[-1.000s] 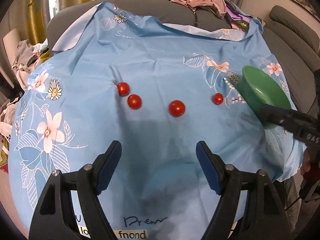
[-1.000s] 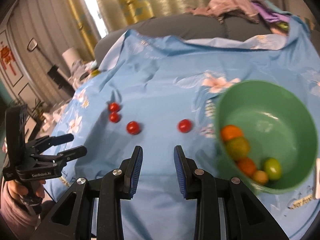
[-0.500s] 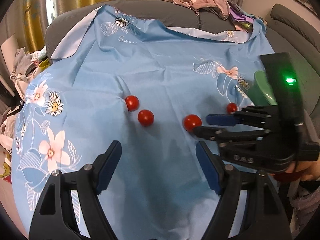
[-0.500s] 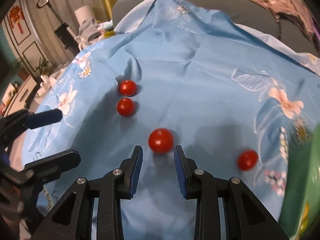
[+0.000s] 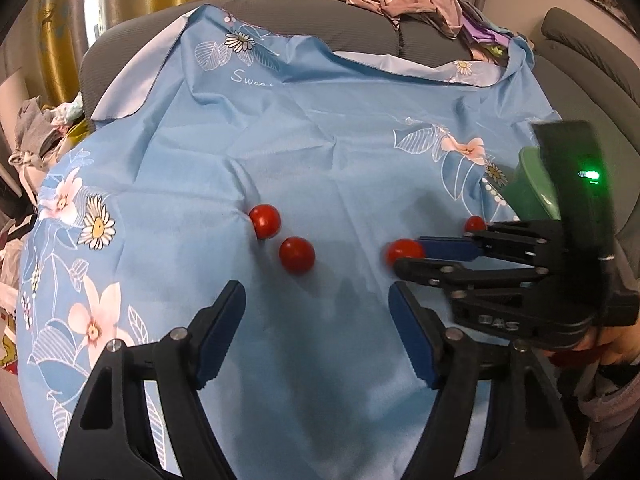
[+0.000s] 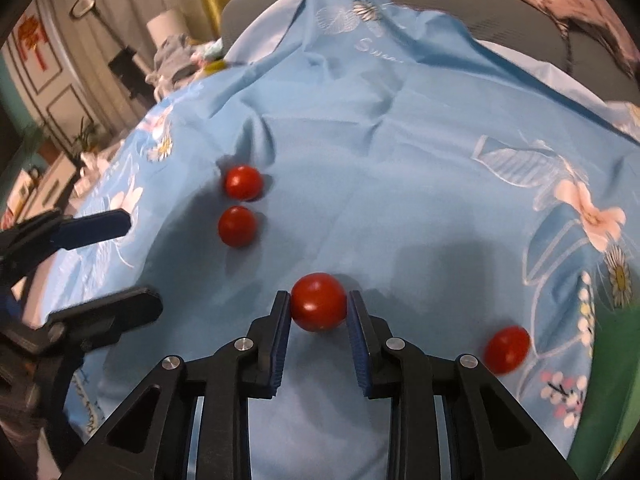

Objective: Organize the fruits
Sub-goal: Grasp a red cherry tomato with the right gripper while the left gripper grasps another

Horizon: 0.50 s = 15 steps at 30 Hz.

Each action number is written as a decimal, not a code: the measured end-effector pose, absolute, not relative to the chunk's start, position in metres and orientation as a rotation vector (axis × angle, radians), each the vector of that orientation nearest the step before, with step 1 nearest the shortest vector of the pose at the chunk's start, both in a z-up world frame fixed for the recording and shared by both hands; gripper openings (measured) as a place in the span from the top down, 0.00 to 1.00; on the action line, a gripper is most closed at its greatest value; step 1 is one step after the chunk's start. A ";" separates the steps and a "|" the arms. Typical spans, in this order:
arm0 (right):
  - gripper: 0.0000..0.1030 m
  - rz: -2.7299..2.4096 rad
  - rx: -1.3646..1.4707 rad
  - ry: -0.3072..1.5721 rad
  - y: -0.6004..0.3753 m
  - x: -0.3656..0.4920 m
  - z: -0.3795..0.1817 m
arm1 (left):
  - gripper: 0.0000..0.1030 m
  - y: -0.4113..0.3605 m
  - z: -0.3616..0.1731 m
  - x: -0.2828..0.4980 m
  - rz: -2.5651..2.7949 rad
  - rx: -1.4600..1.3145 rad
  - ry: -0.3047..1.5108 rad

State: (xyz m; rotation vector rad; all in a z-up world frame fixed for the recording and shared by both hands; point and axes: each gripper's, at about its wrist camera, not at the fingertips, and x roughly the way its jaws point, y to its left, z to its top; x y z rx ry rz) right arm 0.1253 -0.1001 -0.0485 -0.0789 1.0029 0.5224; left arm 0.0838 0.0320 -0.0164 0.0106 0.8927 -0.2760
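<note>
Several red tomatoes lie on the blue flowered cloth (image 5: 320, 152). My right gripper (image 6: 318, 304) is shut on the middle tomato (image 6: 318, 300), which still rests on the cloth; both pads touch its sides. The left wrist view shows that gripper (image 5: 408, 256) coming in from the right onto the same tomato (image 5: 402, 250). My left gripper (image 5: 316, 300) hovers just short of two tomatoes (image 5: 265, 221) (image 5: 297, 255); its jaws are closing with nothing between them. A fourth tomato (image 6: 507, 349) lies near the green bowl (image 5: 528, 188).
The cloth covers a grey sofa (image 5: 360, 40) with a heap of clothes (image 5: 408, 4) on its back. The green bowl's rim (image 6: 612, 380) stands at the right edge of the cloth. Clutter and furniture lie off the left side (image 6: 60, 100).
My right gripper swung left from the bowl, came down over the middle tomato and its pads now touch it. The left gripper edged towards the tomatoes and its jaws narrowed slightly.
</note>
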 end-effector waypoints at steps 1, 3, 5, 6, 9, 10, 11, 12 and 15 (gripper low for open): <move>0.71 0.521 -0.062 0.998 -0.105 0.124 -0.047 | 0.31 0.030 -0.017 0.087 -0.282 0.016 0.894; 0.71 0.513 -0.023 0.982 -0.118 0.118 -0.042 | 0.34 0.025 -0.018 0.094 -0.287 0.027 0.901; 0.71 0.509 0.007 0.974 -0.127 0.114 -0.039 | 0.39 0.019 -0.021 0.102 -0.289 0.042 0.914; 0.71 0.506 0.022 0.968 -0.133 0.110 -0.038 | 0.40 0.016 -0.022 0.106 -0.292 0.048 0.919; 0.71 0.506 0.038 0.954 -0.141 0.106 -0.035 | 0.45 0.007 -0.029 0.119 -0.301 0.062 0.935; 0.71 0.506 0.043 0.948 -0.143 0.104 -0.034 | 0.47 0.005 -0.032 0.125 -0.293 0.077 0.943; 0.71 0.506 0.046 0.943 -0.145 0.103 -0.033 | 0.49 0.003 -0.036 0.129 -0.285 0.084 0.952; 0.71 0.508 0.051 0.938 -0.146 0.102 -0.032 | 0.51 0.002 -0.040 0.134 -0.274 0.091 0.964; 0.71 0.521 0.064 0.923 -0.149 0.099 -0.030 | 0.55 0.003 -0.046 0.141 -0.245 0.108 0.972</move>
